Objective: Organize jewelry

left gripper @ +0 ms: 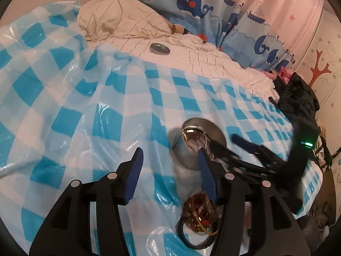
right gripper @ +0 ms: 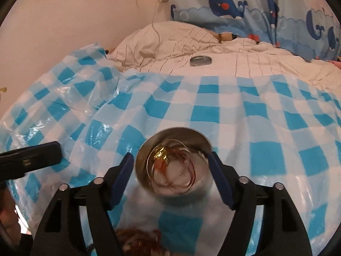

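Blue-checked plastic sheet (right gripper: 213,111) over a rumpled bed, whale curtain (right gripper: 245,6) behind

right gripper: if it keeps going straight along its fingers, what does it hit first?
Most likely the round metal tin with jewelry in it: it sits directly ahead of the right gripper, between its open blue fingers. Neither pad seems to touch it, though depth is unclear. Beyond lies the checkered plastic sheet.

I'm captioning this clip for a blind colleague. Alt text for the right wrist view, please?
The right gripper, jaws open, straddles a round metal tin holding tangled jewelry, on a blue-checked plastic sheet over a bed; the tin's lid lies farther back.
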A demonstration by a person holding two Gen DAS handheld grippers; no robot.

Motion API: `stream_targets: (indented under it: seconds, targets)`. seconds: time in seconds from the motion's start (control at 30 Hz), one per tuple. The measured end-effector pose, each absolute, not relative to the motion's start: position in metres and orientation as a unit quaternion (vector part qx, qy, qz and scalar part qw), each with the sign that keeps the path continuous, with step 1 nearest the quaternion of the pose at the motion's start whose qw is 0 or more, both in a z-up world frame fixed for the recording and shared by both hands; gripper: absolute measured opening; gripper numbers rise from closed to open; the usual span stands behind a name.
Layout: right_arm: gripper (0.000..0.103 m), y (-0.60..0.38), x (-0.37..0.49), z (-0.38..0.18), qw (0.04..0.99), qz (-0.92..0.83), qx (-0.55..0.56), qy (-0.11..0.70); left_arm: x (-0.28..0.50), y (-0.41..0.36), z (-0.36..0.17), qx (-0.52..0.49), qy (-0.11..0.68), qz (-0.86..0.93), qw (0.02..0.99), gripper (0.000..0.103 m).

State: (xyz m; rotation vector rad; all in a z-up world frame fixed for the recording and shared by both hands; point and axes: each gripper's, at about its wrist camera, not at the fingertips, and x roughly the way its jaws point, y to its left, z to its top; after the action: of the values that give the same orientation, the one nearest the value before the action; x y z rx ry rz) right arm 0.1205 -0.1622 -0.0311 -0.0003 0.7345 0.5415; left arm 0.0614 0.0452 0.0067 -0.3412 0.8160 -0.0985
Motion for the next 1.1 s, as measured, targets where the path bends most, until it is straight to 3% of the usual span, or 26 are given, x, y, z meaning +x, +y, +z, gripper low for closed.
stream_targets:
  seconds: [0.23,0.47,1.0,1.03,1.1]
  targets:
    - [0.079,-0.214,0.041,-0.034,0.89,0.257,0.002,0.377,0.041,0.035,0.003,-0.144,0.395,-0.033,0.907,0.062]
    - [0.079,-0.206,0.021,-0.049,0.879,0.27,0.012,0.393,0.036,0.027,0.001,-0.129,0.394,-0.018,0.91,0.072]
    - [0.078,-0.167,0.007,-0.062,0.887,0.281,-0.071,0.359,0.036,0.03,0.0,-0.103,0.4,-0.006,0.911,0.076]
    - [0.077,-0.167,0.008,-0.062,0.888,0.28,-0.071,0.358,0.036,0.03,0.0,-0.103,0.401,-0.006,0.911,0.077]
    - [0.061,-0.168,0.009,-0.06,0.89,0.278,-0.07,0.356,0.037,0.03,0.0,-0.1,0.401,-0.006,0.91,0.077]
